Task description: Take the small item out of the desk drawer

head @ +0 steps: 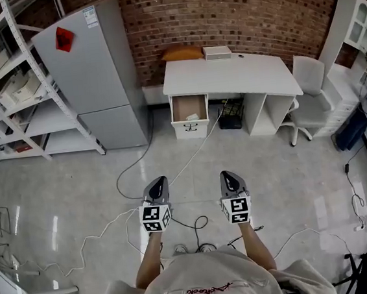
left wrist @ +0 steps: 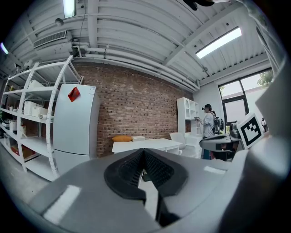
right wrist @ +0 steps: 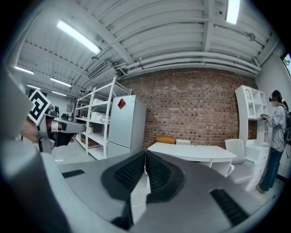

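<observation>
A person stands on the tiled floor (head: 291, 177) well back from a white counter (head: 228, 76), a gripper in each hand. The left gripper (head: 156, 182) and right gripper (head: 231, 174) point side by side toward the counter, each with its fingers pressed together and nothing between them. The drawer (head: 188, 108) under the counter's left end stands open. A small item (head: 192, 117), pale and too small to make out, lies near its front edge, well apart from both pairs of fingers. Open floor crossed by loose cables (head: 136, 164) lies between.

A grey fridge (head: 88, 75) with a red sticker (head: 64, 39) stands left of the counter, beside white shelving (head: 15, 95). A cushion (head: 182, 53) and a white box (head: 217, 52) sit on the counter against the brick wall (head: 221, 8), and a white chair (head: 308, 94) stands at its right. In the right gripper view, another person (right wrist: 276, 136) stands by a white cabinet (right wrist: 248, 113). The red print on the shirt (head: 211, 290) and the fridge's label (head: 90, 16) cannot be read.
</observation>
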`<action>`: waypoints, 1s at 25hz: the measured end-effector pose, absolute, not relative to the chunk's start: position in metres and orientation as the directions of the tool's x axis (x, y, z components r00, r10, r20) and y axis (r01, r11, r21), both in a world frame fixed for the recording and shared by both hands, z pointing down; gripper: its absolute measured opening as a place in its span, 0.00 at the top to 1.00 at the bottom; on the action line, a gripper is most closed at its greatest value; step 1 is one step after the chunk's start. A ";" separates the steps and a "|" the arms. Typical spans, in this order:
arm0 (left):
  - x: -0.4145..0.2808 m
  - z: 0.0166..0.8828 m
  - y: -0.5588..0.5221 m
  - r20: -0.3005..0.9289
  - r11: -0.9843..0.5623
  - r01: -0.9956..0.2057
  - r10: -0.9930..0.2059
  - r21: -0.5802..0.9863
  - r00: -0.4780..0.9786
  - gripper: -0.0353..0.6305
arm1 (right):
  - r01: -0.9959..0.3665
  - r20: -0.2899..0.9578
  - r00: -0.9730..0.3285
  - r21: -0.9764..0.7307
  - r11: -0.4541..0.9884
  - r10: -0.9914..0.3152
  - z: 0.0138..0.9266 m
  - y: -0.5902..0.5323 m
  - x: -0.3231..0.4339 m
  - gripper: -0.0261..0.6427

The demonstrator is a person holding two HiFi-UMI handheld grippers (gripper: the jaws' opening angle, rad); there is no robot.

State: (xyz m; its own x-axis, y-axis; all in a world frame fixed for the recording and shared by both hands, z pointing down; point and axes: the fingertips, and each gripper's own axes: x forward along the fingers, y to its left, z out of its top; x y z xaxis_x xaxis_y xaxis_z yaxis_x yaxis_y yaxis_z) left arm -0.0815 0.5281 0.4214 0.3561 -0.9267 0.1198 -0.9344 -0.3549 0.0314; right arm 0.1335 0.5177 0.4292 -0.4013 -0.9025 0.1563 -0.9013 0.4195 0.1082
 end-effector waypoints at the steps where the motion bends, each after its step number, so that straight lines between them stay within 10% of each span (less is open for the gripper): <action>1: -0.078 0.421 0.528 0.120 -0.354 -0.935 -0.927 0.030 0.355 0.94 | -0.899 0.157 -0.406 0.106 0.424 -0.900 0.430 0.517 0.136 0.94; 25: -0.052 0.437 0.503 0.120 -0.362 -0.931 -0.923 0.045 0.365 0.94 | -0.888 0.178 -0.424 0.110 0.446 -0.888 0.452 0.494 0.150 0.94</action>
